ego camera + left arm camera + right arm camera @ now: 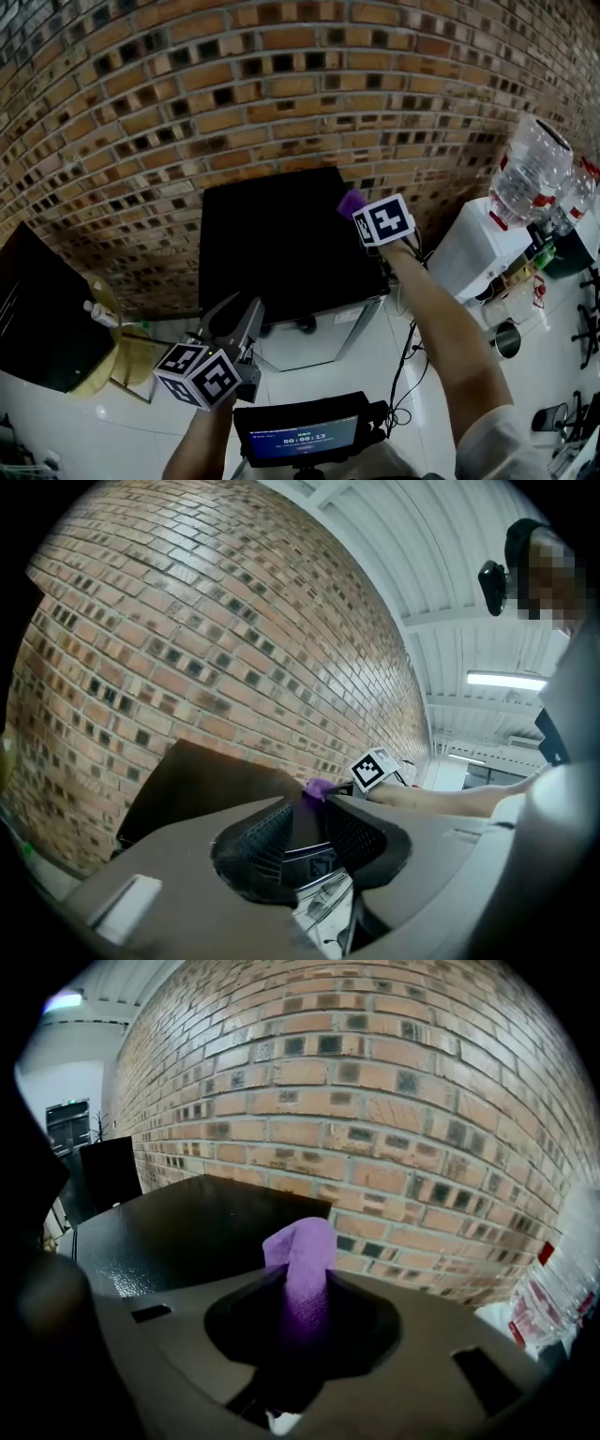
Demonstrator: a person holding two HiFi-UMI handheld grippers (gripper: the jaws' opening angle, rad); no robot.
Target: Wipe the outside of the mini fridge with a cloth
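The black mini fridge stands against the brick wall, and its flat top faces me. My right gripper is over the fridge top's far right corner, shut on a purple cloth. In the right gripper view the cloth sticks up from between the jaws, just above the fridge top. My left gripper hangs in front of the fridge's lower left corner, clear of it. It is open, with nothing between its mesh pads. From there the fridge and the cloth show ahead.
The brick wall runs behind the fridge. A white water dispenser with a clear bottle stands to the right. At the left there is a black cabinet with a spray bottle beside it. Cables trail on the white floor.
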